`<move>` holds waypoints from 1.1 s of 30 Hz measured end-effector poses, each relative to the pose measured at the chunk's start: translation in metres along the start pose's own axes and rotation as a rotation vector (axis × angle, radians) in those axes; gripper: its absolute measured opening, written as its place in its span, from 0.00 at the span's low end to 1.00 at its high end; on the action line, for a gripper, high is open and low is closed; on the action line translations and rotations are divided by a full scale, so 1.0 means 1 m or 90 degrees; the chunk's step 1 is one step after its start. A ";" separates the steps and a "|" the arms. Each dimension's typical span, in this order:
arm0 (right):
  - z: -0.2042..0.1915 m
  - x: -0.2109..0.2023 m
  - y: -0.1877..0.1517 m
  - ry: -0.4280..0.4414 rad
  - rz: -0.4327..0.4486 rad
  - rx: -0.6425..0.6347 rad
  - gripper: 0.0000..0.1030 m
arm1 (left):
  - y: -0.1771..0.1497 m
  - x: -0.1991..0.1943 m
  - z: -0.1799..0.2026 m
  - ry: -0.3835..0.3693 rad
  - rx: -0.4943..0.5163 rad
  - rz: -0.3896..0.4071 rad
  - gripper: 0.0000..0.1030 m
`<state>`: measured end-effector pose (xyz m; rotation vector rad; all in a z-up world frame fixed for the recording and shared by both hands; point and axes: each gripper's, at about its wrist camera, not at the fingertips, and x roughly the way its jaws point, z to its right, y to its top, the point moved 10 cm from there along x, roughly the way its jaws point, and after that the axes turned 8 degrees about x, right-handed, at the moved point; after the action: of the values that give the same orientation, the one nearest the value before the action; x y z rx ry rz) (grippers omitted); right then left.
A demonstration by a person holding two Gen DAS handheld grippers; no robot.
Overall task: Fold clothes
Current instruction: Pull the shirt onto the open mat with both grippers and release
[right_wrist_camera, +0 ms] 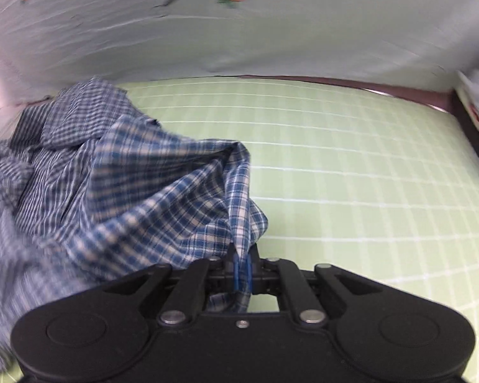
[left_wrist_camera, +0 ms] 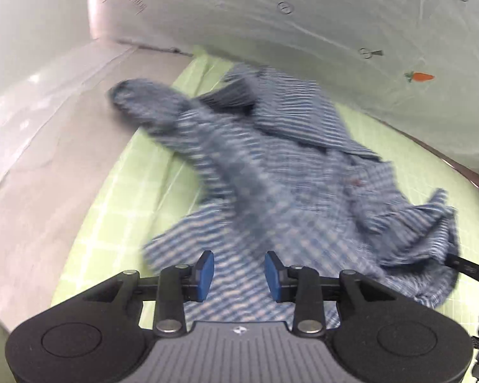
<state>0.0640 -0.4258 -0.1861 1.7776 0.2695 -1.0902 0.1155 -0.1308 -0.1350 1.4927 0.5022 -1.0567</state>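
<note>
A blue-and-white checked shirt (left_wrist_camera: 271,172) lies crumpled on a green gridded mat (left_wrist_camera: 118,210), one sleeve flung toward the mat's left edge. My left gripper (left_wrist_camera: 239,274) hovers over the shirt's near hem, its blue pads apart and gripping nothing. In the right wrist view the same shirt (right_wrist_camera: 118,178) is bunched at the left, and my right gripper (right_wrist_camera: 242,271) is shut on a pinched fold of its edge, the cloth pulled up taut into the pads. The right gripper's black body shows at the right edge of the left wrist view.
A pale sheet with small carrot prints (left_wrist_camera: 420,76) hangs as a backdrop behind the mat. A grey table surface (left_wrist_camera: 48,166) with clear plastic film lies left of the mat. The green mat (right_wrist_camera: 367,191) stretches bare to the right of the shirt, ending at a dark frame edge (right_wrist_camera: 472,137).
</note>
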 end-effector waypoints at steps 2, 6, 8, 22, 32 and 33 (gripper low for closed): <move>0.014 -0.004 -0.001 -0.008 0.004 0.005 0.05 | -0.007 0.001 -0.001 0.015 -0.015 -0.008 0.36; 0.036 -0.007 0.000 -0.025 0.008 0.006 0.05 | -0.012 0.006 -0.006 0.040 -0.029 -0.019 0.37; 0.043 -0.011 0.001 -0.040 0.013 0.009 0.05 | -0.011 0.010 -0.002 0.051 -0.029 -0.023 0.37; 0.186 -0.028 0.027 -0.233 0.069 0.133 0.31 | 0.008 0.027 0.030 0.055 -0.004 -0.006 0.47; 0.166 -0.015 -0.040 -0.145 -0.007 0.293 0.75 | 0.069 0.076 0.052 0.049 0.076 0.004 0.75; 0.163 -0.011 -0.043 -0.146 -0.013 0.295 0.76 | 0.077 0.085 0.054 0.049 0.087 0.007 0.77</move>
<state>-0.0582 -0.5366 -0.2211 2.0263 -0.1178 -1.4428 0.2019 -0.2210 -0.1576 1.6603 0.4835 -1.0451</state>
